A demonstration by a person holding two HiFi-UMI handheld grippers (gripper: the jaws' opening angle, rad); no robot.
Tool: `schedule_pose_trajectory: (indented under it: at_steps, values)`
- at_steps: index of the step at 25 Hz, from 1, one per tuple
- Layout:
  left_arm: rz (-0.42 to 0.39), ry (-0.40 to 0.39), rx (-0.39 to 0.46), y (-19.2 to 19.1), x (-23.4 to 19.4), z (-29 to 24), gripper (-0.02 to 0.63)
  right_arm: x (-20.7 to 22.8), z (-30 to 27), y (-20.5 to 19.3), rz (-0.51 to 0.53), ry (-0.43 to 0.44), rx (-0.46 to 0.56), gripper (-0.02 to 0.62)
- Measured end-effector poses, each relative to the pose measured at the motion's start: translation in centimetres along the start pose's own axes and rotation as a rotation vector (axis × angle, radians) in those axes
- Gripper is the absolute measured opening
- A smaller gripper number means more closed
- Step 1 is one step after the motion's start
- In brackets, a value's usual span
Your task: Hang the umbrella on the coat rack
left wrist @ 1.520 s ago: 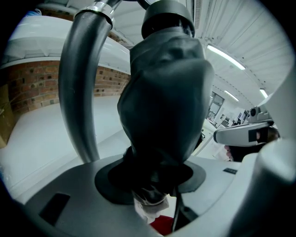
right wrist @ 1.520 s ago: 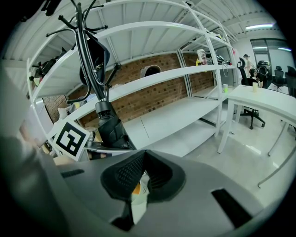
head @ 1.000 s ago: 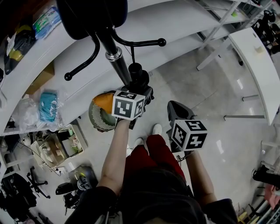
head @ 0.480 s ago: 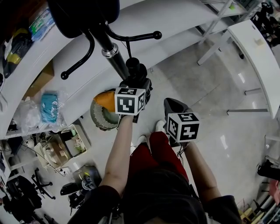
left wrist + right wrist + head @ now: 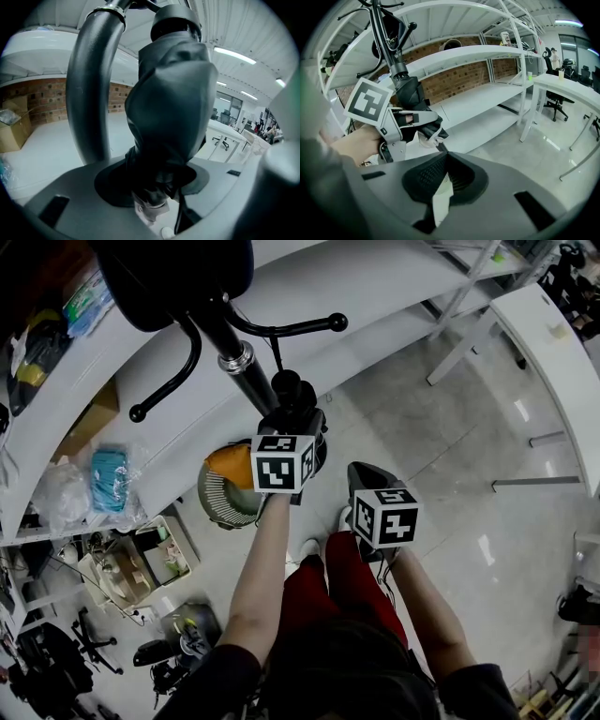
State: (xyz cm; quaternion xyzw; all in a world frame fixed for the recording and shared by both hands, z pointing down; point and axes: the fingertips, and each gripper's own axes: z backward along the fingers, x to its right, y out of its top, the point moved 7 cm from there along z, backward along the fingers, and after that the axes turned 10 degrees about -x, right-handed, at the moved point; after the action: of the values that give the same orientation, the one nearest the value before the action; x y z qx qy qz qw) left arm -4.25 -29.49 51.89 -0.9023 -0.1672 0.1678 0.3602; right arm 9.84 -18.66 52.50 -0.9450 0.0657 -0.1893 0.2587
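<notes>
The coat rack [image 5: 239, 362] is a dark pole with curved black hooks; it shows in the right gripper view as coat rack [image 5: 386, 40] and close on the left in the left gripper view as pole [image 5: 89, 93]. A folded black umbrella [image 5: 292, 399] stands upright right beside the pole, below the hooks. My left gripper [image 5: 298, 423] is shut on the umbrella [image 5: 173, 108]; the right gripper view shows that left gripper [image 5: 415, 119] clasping the umbrella [image 5: 412, 101]. My right gripper [image 5: 361, 474] hangs lower and to the right, its jaws [image 5: 445, 180] together with nothing in them.
A black item [image 5: 178, 268] hangs at the rack's top. White shelving [image 5: 375, 277] runs behind the rack and a white table [image 5: 553, 362] stands at the right. On the floor are a round orange and white fan [image 5: 230, 488] and boxes with clutter [image 5: 131, 559].
The right gripper has sunk and drawn in nearer the left one. The left gripper, still holding the umbrella, has shifted slightly beside the pole.
</notes>
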Motion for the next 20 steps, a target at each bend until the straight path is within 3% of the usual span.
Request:
schedule_pose_trajectory:
  at_steps: [12, 20]
  values:
    - [0.001, 0.018, 0.056, 0.7, -0.3, -1.3, 0.219, 1.0, -1.6, 0.6, 0.01, -0.033, -0.002, 0.018]
    - [-0.001, 0.04, 0.034, 0.7, -0.6, -1.5, 0.235, 0.5, -2.8, 2.1, 0.021, -0.056, 0.025, 0.018]
